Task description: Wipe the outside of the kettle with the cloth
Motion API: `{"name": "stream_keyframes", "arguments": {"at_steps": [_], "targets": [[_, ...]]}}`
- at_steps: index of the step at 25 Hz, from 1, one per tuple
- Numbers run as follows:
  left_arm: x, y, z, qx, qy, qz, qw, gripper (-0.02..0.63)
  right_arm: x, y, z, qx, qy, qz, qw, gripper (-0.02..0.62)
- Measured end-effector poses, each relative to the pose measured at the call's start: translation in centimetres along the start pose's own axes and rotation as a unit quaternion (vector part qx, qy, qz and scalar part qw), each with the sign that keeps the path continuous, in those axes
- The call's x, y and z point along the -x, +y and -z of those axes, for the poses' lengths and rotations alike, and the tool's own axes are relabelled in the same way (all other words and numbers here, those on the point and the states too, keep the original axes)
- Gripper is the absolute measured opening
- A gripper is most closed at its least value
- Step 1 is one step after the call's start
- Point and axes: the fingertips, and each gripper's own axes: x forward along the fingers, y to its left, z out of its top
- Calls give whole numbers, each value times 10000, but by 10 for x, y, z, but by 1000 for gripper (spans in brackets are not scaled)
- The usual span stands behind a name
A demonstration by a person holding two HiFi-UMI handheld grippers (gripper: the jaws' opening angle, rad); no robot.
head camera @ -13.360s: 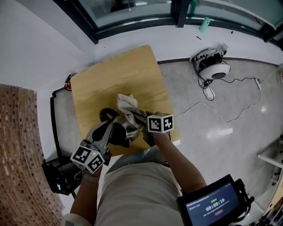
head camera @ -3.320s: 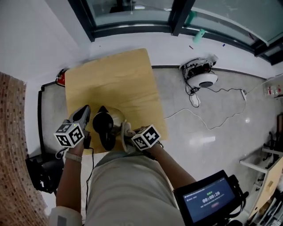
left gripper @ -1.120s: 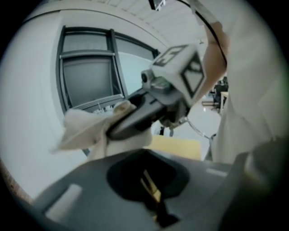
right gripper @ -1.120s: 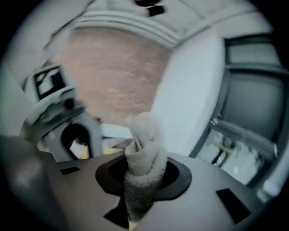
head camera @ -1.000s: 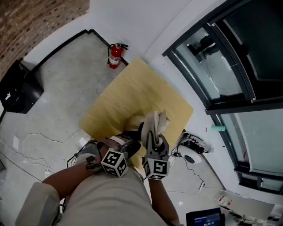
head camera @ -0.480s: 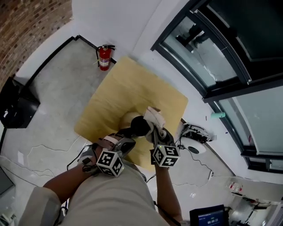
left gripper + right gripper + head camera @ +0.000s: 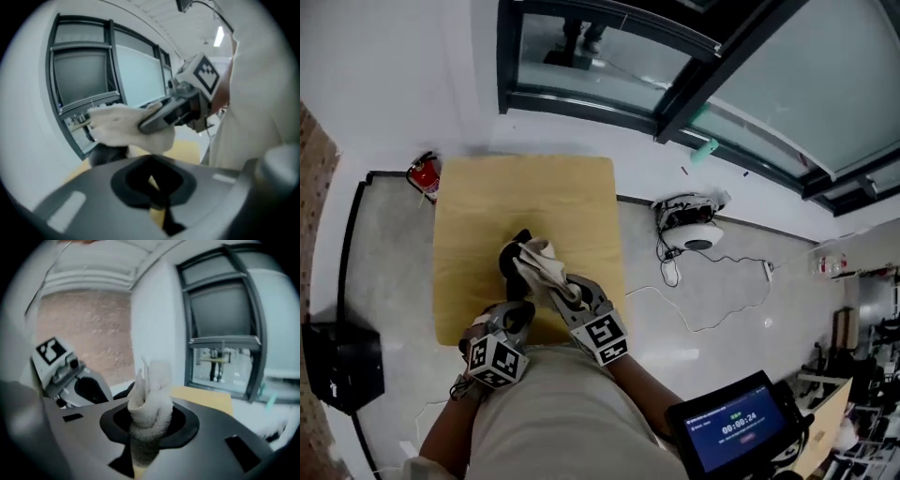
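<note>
- Kettle (image 7: 513, 255), dark-topped, is seen standing on a yellow wooden table (image 7: 525, 187) towards its near edge, partly covered by a pale cloth (image 7: 541, 265).
- Cloth is clamped between the closed jaws of the right gripper (image 7: 563, 287) and laid over the kettle.
- Left gripper (image 7: 517, 310) is held just beside the kettle, jaws brought together with nothing between.
</note>
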Motion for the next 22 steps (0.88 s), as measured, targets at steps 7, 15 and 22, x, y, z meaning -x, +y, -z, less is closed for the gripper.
{"name": "stream_keyframes", "arguments": {"at_steps": [7,15,22], "targets": [[19,59,-61,1395,-1241,-142,9823,-2,58,-80,17,-2567,-983,1065,9556,92],[-21,92,-99,891,-1240,-216,9880,-2,78,-93,24,-2411,-952,1467,9546,92],[-48,68,-92,202,-920,18,9956,-3,99,-100,33,-2342,-947,1691,9527,92]]}}
